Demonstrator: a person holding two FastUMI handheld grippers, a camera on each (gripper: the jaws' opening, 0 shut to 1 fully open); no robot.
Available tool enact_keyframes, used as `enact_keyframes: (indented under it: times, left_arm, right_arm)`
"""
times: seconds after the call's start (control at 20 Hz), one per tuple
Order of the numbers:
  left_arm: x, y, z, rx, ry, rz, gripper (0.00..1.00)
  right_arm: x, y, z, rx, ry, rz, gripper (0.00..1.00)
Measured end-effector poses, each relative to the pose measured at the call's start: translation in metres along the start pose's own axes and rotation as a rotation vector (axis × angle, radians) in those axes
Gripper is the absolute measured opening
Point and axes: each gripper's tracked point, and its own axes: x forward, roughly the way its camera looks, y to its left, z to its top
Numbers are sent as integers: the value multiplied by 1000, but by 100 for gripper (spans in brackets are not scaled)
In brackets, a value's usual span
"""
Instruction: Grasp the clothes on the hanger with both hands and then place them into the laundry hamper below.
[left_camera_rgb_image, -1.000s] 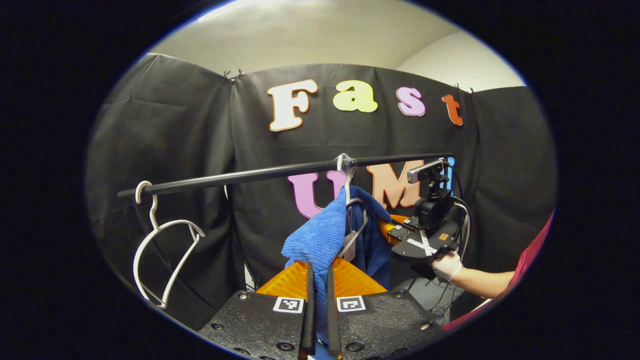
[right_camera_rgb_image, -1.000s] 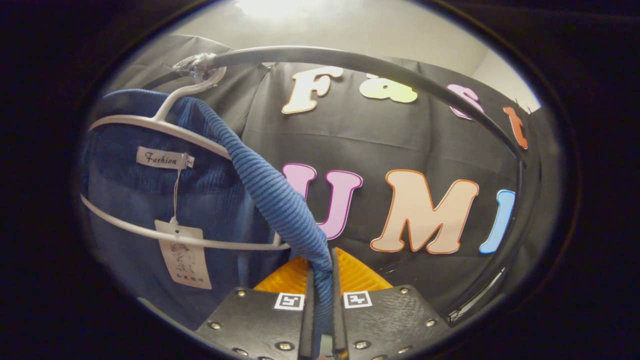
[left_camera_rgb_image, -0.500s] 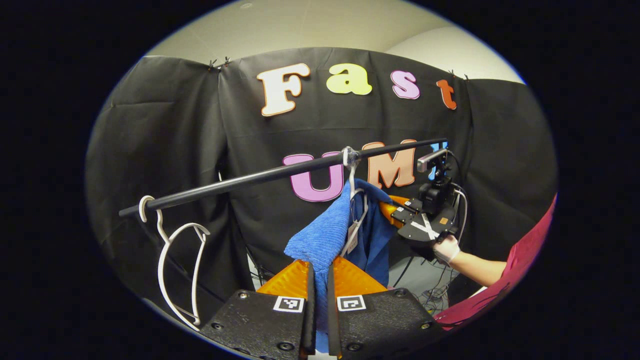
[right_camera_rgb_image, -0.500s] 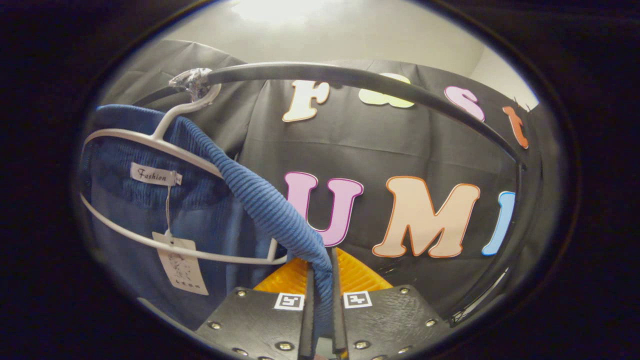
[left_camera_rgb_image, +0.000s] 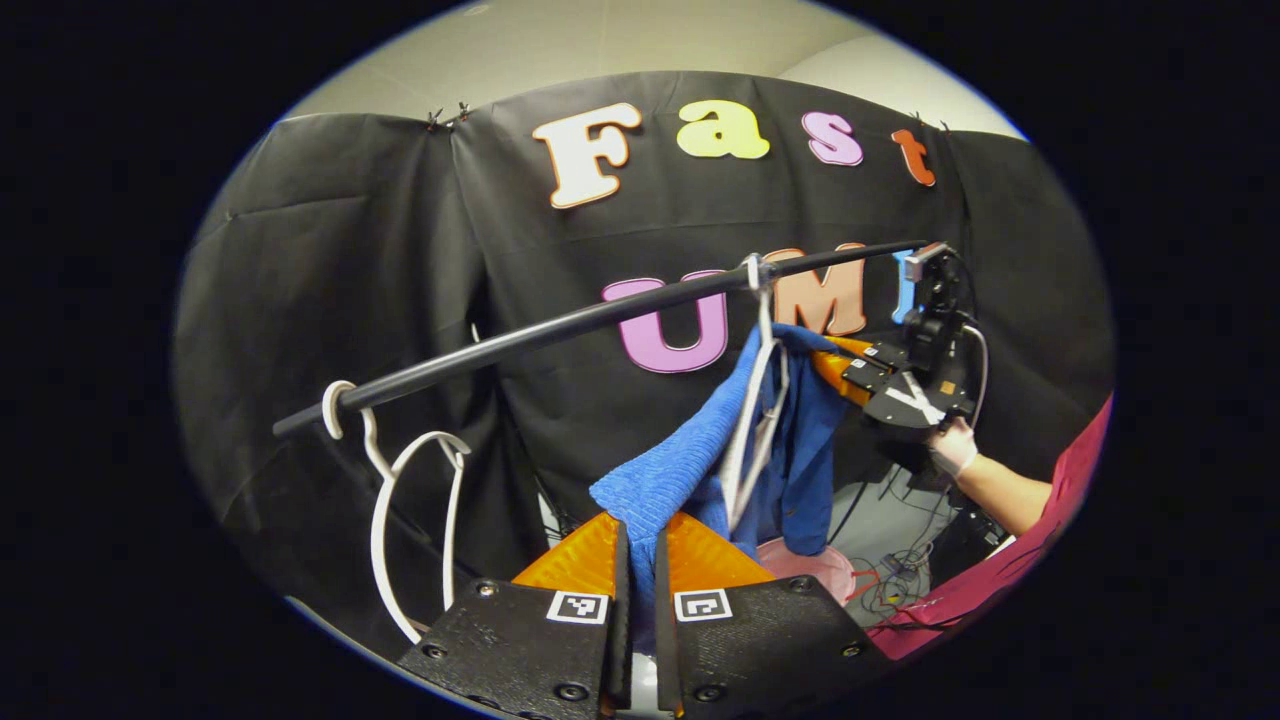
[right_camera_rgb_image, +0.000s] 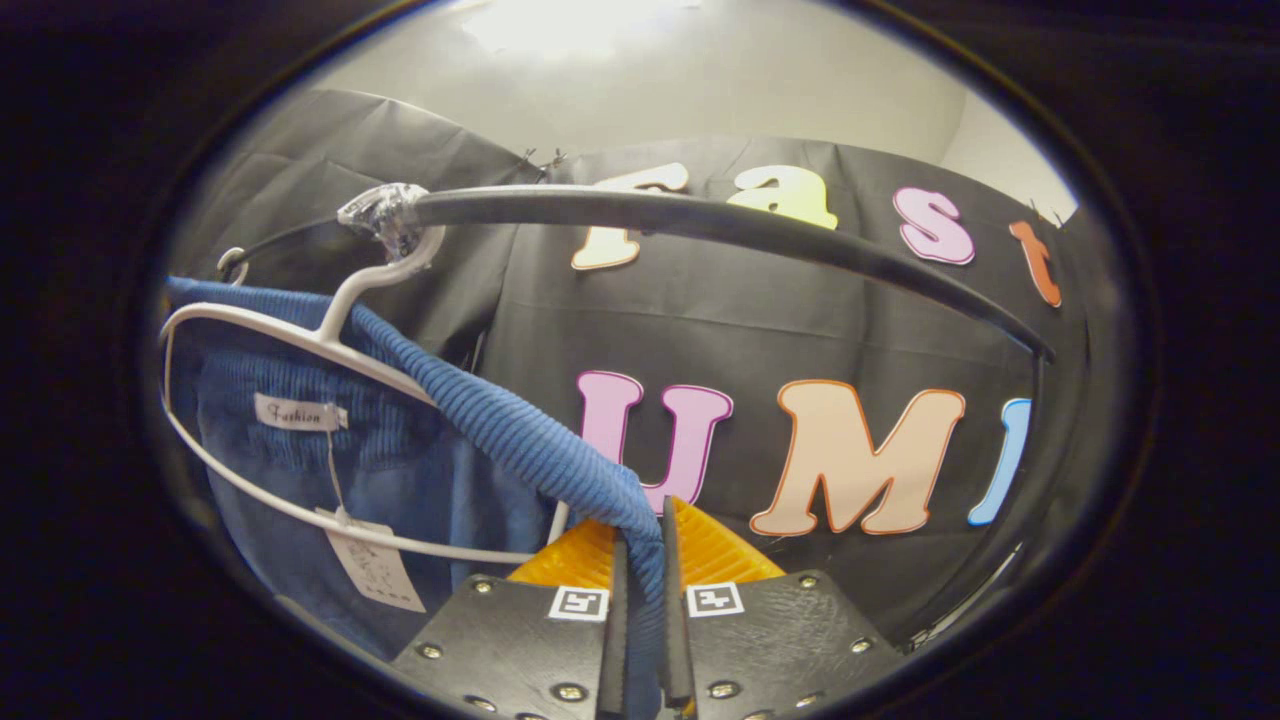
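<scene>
The black rail (left_camera_rgb_image: 560, 325) spans the booth. Below it, the blue garment (left_camera_rgb_image: 700, 460) hangs on a white hanger (left_camera_rgb_image: 752, 430), above the pink hamper (left_camera_rgb_image: 815, 570). The left claw (left_camera_rgb_image: 638, 600) and right claw (right_camera_rgb_image: 640, 600) each pinch a garment edge.

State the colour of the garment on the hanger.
Blue ribbed garment; clearest in the right gripper view.

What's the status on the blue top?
Left gripper and right gripper both shut on the blue top. Top still draped on the white hanger, hooked on the rail. Pink hamper below.
</scene>
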Motion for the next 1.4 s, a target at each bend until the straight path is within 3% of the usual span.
enact_keyframes:
  times: [0.3, 0.5, 0.65, 0.7, 0.75, 0.8, 0.85, 1.4]
  left_arm:
    - [21, 27, -2, 8, -49, 66, 10]
    - [38, 38, 4, -48, -129, 82, 11]
    - [53, 41, 11, -104, -189, 77, 10]
    - [58, 43, 14, -115, -211, 76, 10]
    - [63, 43, 17, -125, -230, 76, 10]
    - [67, 44, 18, -131, -247, 76, 10]
    - [72, 44, 21, -134, -263, 74, 10]
    - [107, 24, 22, -218, -387, -22, 10]
  right_arm:
    - [6, -2, 9, -9, -16, -2, 14]
    - [12, -10, 14, -17, -31, -26, 15]
    - [25, -20, 14, -17, -39, -50, 15]
    - [28, -23, 13, -18, -40, -56, 10]
    - [31, -24, 12, -25, -40, -61, 14]
    - [35, -26, 11, -36, -42, -64, 10]
    - [37, -28, 10, -52, -44, -68, 14]
    - [69, -47, -32, -84, -5, -94, 14]
